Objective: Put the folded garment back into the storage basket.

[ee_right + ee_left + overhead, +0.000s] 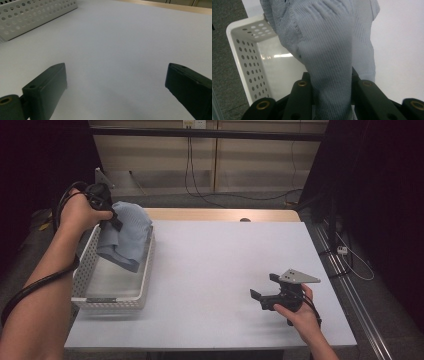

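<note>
Nearest, the right gripper (264, 296) rests idle on the counter (210, 270), its fingers (47, 87) wide apart around nothing. Farther off, the left gripper (107, 215) has its fingers (302, 97) clamped on the blue cloth (329, 50), which hangs from them over the white basket (85, 265), likely for lowering in.

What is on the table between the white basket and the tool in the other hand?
Nothing: bare table between basket and right tool, in the high view.

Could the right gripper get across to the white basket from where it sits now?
Probably yes. The right gripper rests on the table with its jaws open and nothing in them, and bare tabletop lies between it and the basket. The left gripper holds a blue cloth over the basket's far end.
</note>
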`<control>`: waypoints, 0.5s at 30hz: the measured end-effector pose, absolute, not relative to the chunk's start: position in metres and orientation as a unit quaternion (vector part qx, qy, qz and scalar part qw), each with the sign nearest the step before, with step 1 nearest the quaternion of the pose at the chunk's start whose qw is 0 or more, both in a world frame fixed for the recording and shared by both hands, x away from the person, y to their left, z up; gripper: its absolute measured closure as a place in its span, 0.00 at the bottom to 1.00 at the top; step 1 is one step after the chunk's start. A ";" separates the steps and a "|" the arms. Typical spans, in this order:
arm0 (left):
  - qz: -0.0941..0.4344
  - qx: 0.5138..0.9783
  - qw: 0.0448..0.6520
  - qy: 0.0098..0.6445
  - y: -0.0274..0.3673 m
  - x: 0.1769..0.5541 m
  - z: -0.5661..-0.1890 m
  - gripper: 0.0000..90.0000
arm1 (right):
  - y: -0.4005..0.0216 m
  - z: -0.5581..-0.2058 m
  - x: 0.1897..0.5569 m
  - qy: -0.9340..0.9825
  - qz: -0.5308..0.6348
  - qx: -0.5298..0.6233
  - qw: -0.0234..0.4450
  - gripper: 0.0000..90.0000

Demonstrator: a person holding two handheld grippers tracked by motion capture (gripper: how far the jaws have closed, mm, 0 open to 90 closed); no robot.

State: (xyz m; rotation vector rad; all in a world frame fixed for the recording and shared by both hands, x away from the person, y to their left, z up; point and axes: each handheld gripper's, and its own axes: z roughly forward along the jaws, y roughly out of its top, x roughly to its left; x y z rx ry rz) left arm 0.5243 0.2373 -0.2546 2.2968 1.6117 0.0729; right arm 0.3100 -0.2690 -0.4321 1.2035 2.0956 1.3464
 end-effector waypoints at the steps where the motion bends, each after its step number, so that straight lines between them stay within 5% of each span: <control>1: 0.029 0.808 0.167 0.563 0.236 0.525 -0.251 0.83 | -0.269 -0.432 0.310 0.744 0.478 0.428 0.187 0.04; 15: 0.051 0.810 0.185 0.554 0.228 0.548 -0.236 0.83 | -0.272 -0.433 0.312 0.741 0.479 0.433 0.185 0.04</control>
